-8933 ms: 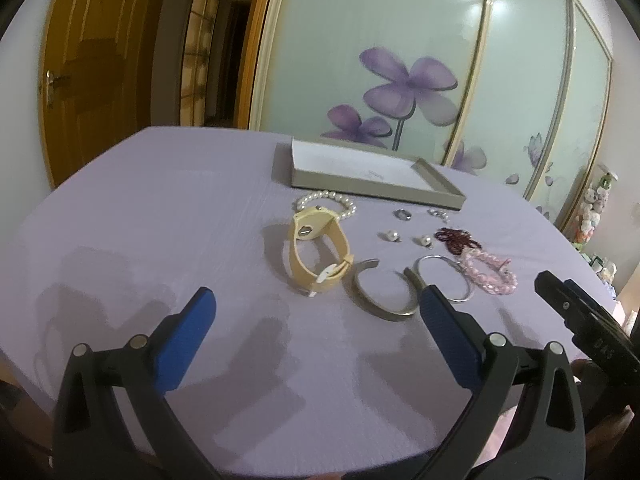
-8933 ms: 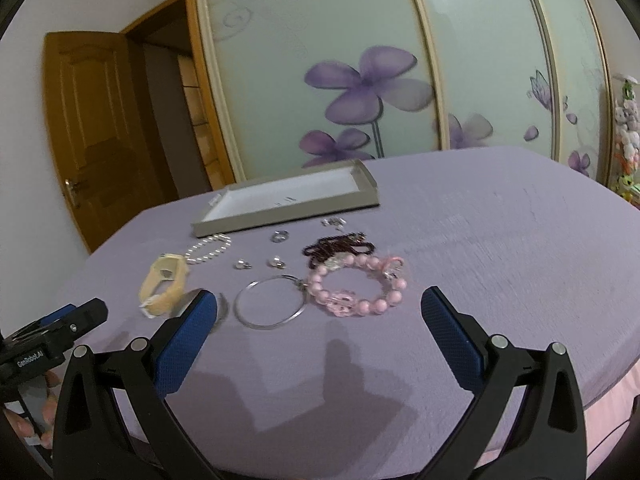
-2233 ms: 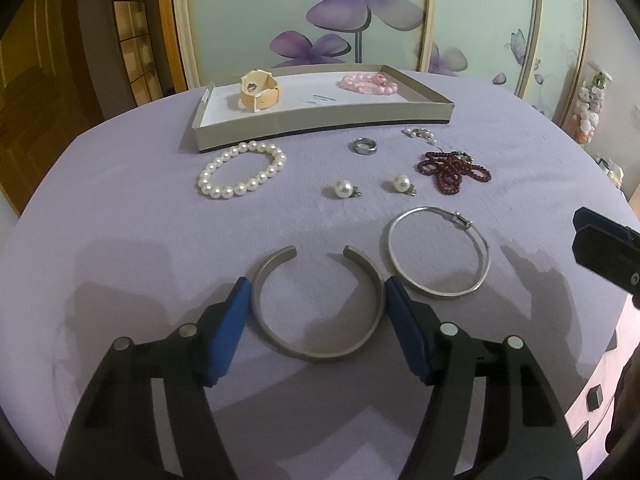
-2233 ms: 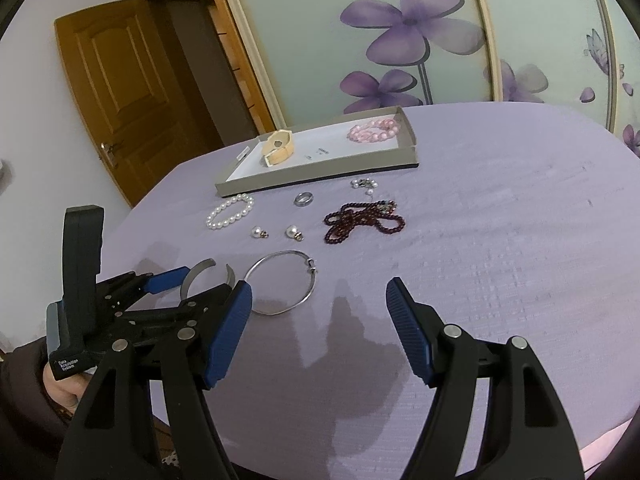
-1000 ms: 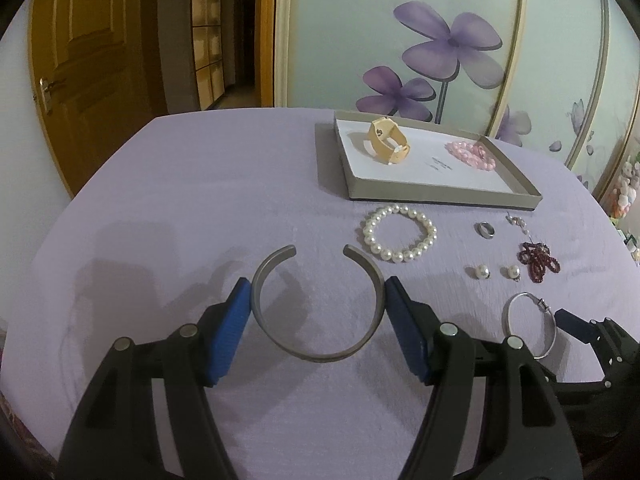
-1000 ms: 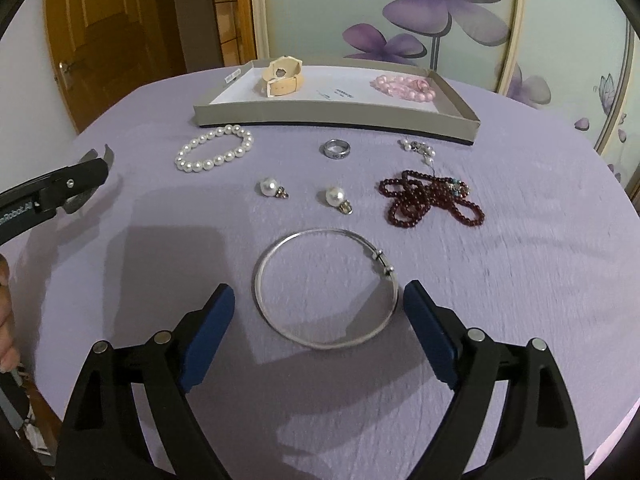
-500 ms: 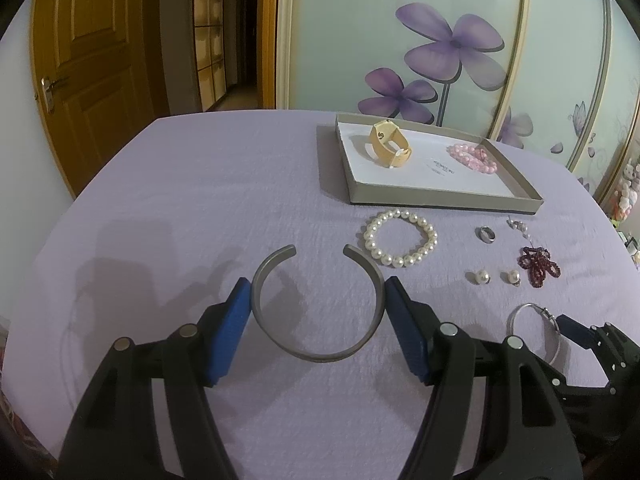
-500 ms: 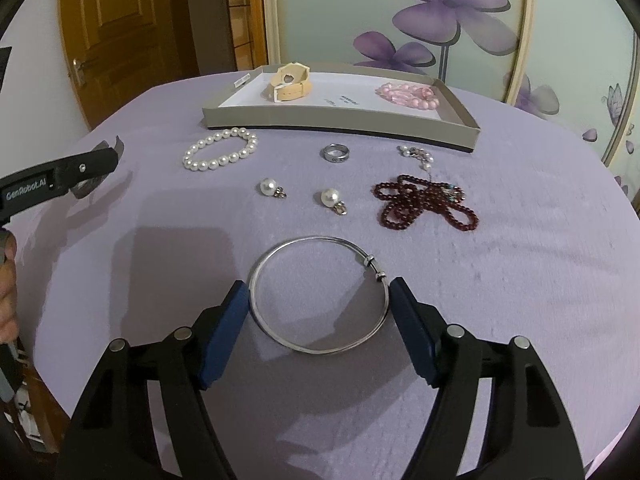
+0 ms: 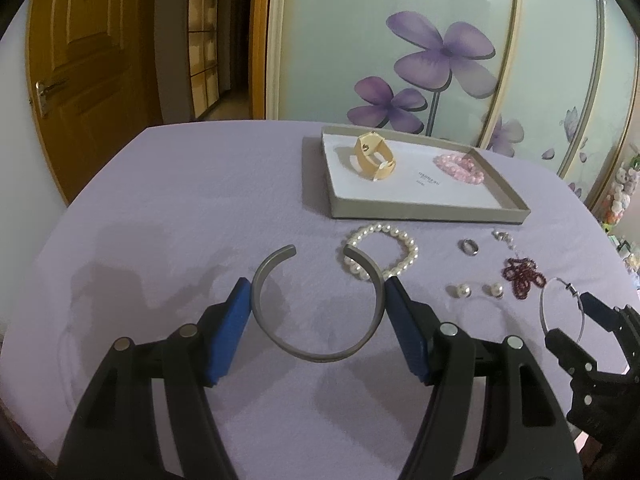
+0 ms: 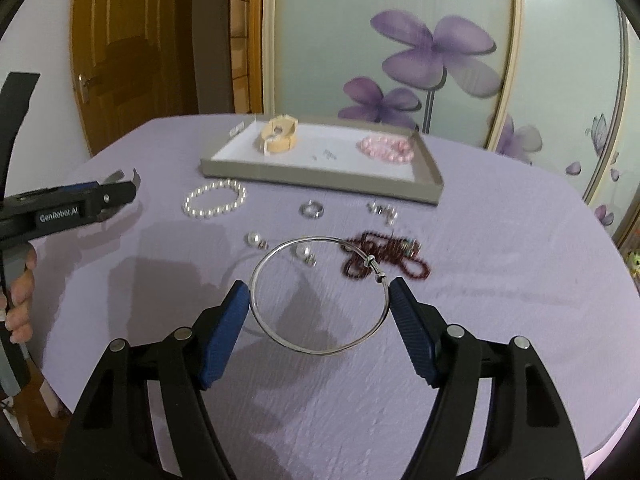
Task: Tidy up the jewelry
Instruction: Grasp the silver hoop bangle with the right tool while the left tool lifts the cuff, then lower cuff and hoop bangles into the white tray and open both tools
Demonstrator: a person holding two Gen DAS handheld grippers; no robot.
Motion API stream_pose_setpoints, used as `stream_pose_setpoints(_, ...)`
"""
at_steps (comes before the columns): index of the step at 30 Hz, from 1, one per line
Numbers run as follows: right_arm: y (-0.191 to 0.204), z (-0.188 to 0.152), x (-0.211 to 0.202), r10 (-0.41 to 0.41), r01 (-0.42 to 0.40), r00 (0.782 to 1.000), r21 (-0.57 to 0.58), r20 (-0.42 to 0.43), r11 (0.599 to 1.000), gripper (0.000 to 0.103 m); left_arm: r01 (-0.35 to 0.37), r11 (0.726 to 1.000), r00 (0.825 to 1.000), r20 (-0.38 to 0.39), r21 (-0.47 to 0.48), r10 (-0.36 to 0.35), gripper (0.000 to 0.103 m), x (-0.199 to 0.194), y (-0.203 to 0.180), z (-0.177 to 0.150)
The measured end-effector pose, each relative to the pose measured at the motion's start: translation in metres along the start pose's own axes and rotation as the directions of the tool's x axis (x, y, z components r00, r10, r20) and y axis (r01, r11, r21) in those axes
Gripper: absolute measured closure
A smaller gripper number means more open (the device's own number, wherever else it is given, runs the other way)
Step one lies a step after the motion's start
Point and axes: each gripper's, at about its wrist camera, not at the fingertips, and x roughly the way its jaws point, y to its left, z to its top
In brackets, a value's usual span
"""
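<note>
My left gripper (image 9: 318,300) is shut on a grey open cuff bracelet (image 9: 316,354), held above the purple table. My right gripper (image 10: 318,300) is shut on a thin silver bangle (image 10: 320,350), lifted off the table. The grey tray (image 9: 424,214) holds a yellow watch-style band (image 9: 374,156) and a pink bead bracelet (image 9: 460,166). A pearl bracelet (image 9: 400,236), a ring (image 9: 469,247), two pearl earrings (image 9: 464,290), a small clasp piece (image 9: 503,236) and a dark red bead string (image 9: 522,276) lie in front of the tray.
The round table with a purple cloth (image 9: 200,208) has its edge near on the left and front. Sliding doors with purple flowers (image 9: 436,52) stand behind. A wooden door (image 9: 80,60) is at the back left. The right gripper shows at the left view's right edge (image 9: 592,320).
My right gripper has closed on the silver bangle and lifted it off the table. My left gripper keeps holding the cuff and has shifted only slightly.
</note>
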Motion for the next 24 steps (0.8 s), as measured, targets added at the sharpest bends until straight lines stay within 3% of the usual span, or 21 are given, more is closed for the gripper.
stream_pose_setpoints(11, -0.019, 0.040, -0.004, -0.055, 0.055, 0.992, 0.003, 0.111, 0.998, 0.030, 0.033, 0.999, 0.998, 0.054, 0.002, -0.033, 0.036, -0.002, -0.013, 0.025)
stream_pose_setpoints(17, -0.037, 0.077, 0.001, -0.084, 0.079, 0.977, 0.032, 0.196, 0.996, 0.030, 0.050, 0.999, 0.994, 0.093, -0.004, -0.049, 0.036, 0.004, -0.022, 0.050)
stream_pose_setpoints(24, -0.055, 0.124, 0.041, -0.057, 0.049, 0.973, 0.043, 0.223, 0.998, 0.030, 0.081, 0.997, 0.988, 0.135, -0.008, -0.080, 0.036, 0.027, -0.032, 0.087)
